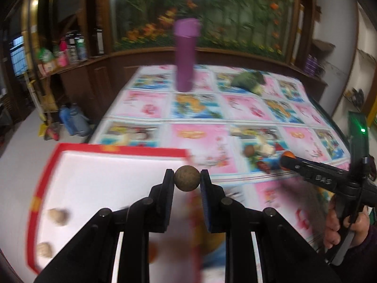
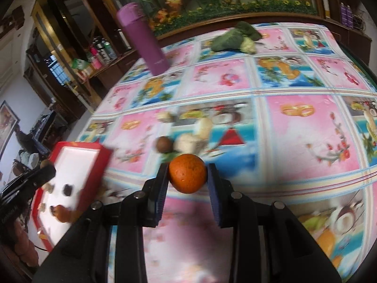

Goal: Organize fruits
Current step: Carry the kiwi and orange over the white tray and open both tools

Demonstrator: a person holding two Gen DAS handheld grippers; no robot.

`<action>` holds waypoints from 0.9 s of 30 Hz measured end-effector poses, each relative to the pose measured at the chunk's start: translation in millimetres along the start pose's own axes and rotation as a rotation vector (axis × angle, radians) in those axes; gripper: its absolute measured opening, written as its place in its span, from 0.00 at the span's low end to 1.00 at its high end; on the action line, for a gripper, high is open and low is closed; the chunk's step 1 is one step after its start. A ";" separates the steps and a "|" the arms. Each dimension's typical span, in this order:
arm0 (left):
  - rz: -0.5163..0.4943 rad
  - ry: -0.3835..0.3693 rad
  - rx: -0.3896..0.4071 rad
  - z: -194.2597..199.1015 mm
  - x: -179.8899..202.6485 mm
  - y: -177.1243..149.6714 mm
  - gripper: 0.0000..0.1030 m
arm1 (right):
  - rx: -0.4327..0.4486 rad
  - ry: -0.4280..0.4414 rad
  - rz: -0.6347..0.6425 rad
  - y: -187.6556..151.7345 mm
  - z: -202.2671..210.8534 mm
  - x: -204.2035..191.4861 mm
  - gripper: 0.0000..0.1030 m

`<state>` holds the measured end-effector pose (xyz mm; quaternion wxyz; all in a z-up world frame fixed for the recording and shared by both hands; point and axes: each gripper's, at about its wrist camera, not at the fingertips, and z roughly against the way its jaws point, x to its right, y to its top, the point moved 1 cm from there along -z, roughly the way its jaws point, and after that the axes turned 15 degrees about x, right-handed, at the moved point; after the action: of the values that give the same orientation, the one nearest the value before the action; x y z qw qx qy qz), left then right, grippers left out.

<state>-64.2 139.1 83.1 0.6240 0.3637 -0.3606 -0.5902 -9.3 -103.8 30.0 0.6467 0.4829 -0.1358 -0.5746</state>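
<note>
While left tongs (image 1: 187, 181) pinch a brown ball (image 1: 187, 178), right tongs (image 2: 187, 176) (wider) clamp an orange (image 2: 187, 173).

Left wrist view: camera sits just behind left tongs (image 1: 187, 181), looks forward and downward along fingers, red-rimmed tray (image 1: 42, 188) close below at left, desk (image 1: 202, 113) stretching ahead. Right wrist view: same mounting behind right tongs (image 2: 187, 176), tilted down over desk middle. Shared: purple bottle (image 1: 186, 54), green vegetable (image 1: 249, 80), flower mural (image 1: 212, 7), tray. Each view catches other tongs at edge.
</note>
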 end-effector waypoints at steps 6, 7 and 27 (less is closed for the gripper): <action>0.058 0.139 -0.002 34.4 -73.8 -17.5 0.20 | 0.003 0.148 0.062 -15.0 6.4 -78.0 0.34; 0.065 0.159 -0.004 38.6 -84.0 -21.0 0.20 | 0.000 0.175 0.088 -17.8 6.4 -95.6 0.34; 0.111 0.230 -0.060 52.4 -141.0 -69.7 0.20 | -0.221 0.367 0.360 -111.9 2.5 -244.2 0.34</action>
<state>-149.4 275.8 43.8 0.7034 0.3897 -0.2883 -0.5198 -153.5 122.7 36.5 0.8009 0.4735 -0.0365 -0.3648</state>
